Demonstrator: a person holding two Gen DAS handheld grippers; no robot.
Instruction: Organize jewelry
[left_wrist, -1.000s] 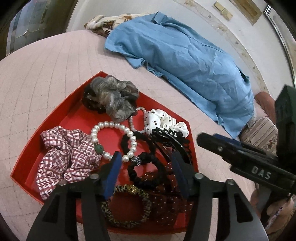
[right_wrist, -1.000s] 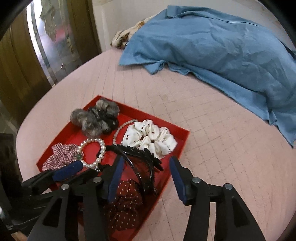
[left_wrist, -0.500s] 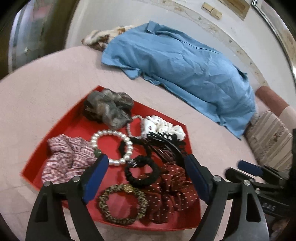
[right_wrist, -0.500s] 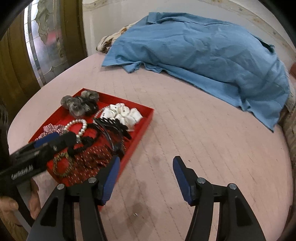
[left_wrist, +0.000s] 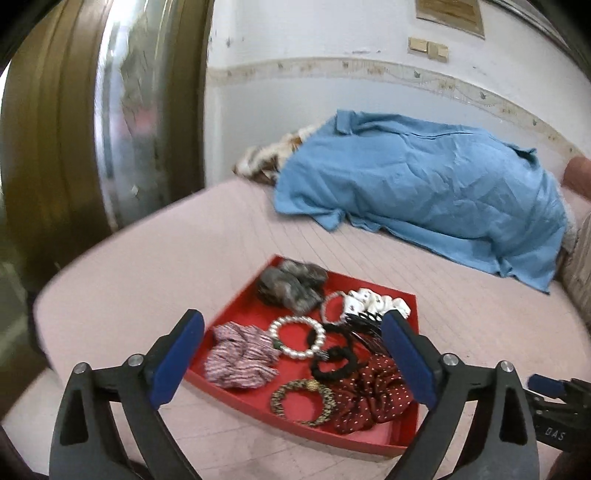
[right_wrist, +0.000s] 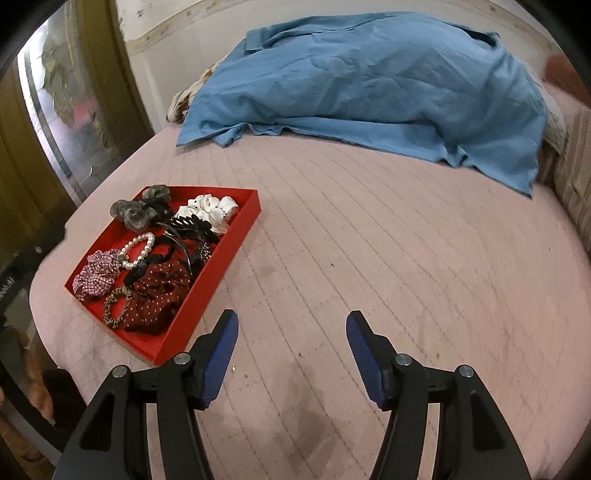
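A red tray sits on a pink quilted bed; it also shows in the right wrist view. It holds a pearl bracelet, a plaid scrunchie, a grey scrunchie, a white dotted scrunchie, a black claw clip, a black hair tie, a dark red dotted scrunchie and a leopard hair tie. My left gripper is open and empty, above the tray's near side. My right gripper is open and empty over bare bedding, right of the tray.
A blue shirt lies across the far side of the bed, over a patterned cloth. A glass-panelled door stands at the left. The bed edge falls away left of the tray. Striped pillows lie at the right.
Both grippers have pulled back and up from the tray. The left jaws have opened wider. The right gripper has swung right, over bare bedding. The tray's contents have not moved.
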